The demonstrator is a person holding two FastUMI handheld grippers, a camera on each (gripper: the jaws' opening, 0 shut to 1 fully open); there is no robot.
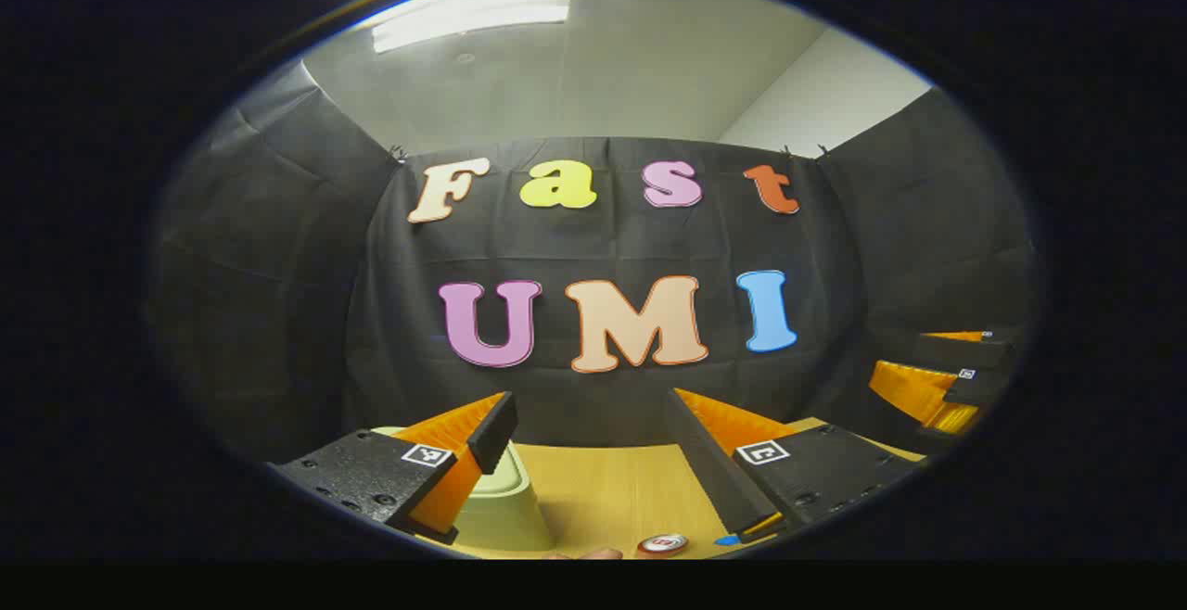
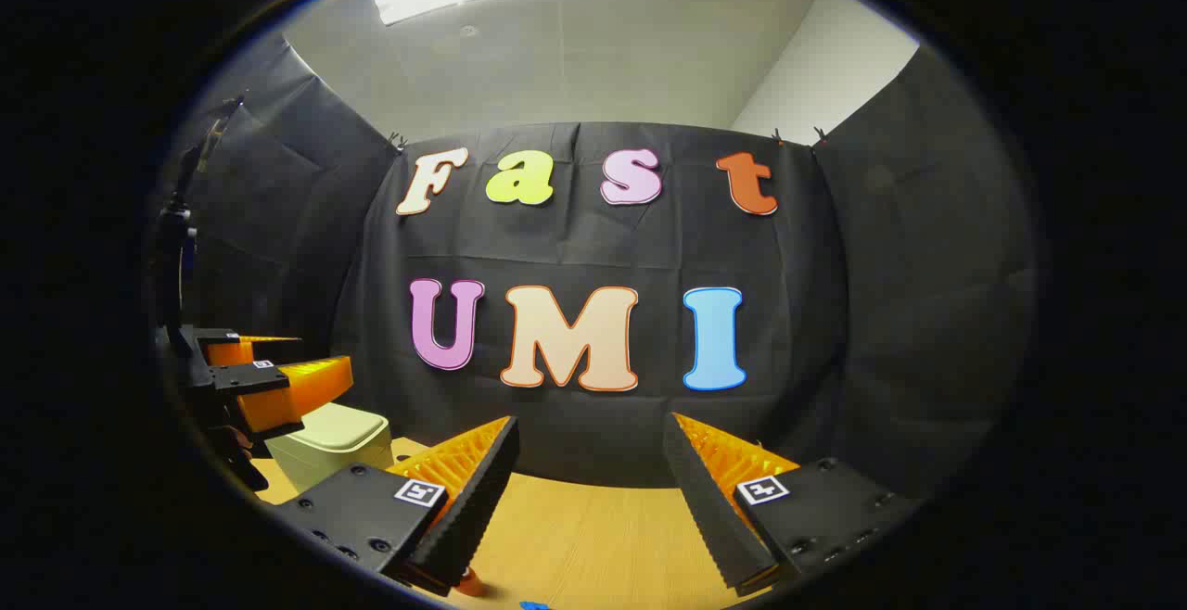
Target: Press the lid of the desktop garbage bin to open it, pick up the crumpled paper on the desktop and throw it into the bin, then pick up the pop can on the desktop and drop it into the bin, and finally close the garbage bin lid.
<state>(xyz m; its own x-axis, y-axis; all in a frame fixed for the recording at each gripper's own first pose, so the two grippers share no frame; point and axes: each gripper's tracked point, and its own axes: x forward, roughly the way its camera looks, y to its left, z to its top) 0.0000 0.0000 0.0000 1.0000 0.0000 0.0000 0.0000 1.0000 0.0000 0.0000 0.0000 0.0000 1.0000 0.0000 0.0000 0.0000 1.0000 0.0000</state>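
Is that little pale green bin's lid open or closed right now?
Closed. In the right gripper view the bin shows its lid lying flat on top, no gap; the left gripper hovers beside it.

Bin [image 2: 332, 448] blocks left side; table [image 2: 593, 536] middle open; can [image 1: 662, 544] near front edge.

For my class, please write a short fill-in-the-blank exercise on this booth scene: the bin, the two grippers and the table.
1. The lid of the garbage bin is ____.
2. The left gripper holds nothing; its fingers stand ____.
3. The bin stands on a ____ table.
4. In the right gripper view, the left gripper hovers just ____ the bin.

Missing words: closed; open; wooden; above
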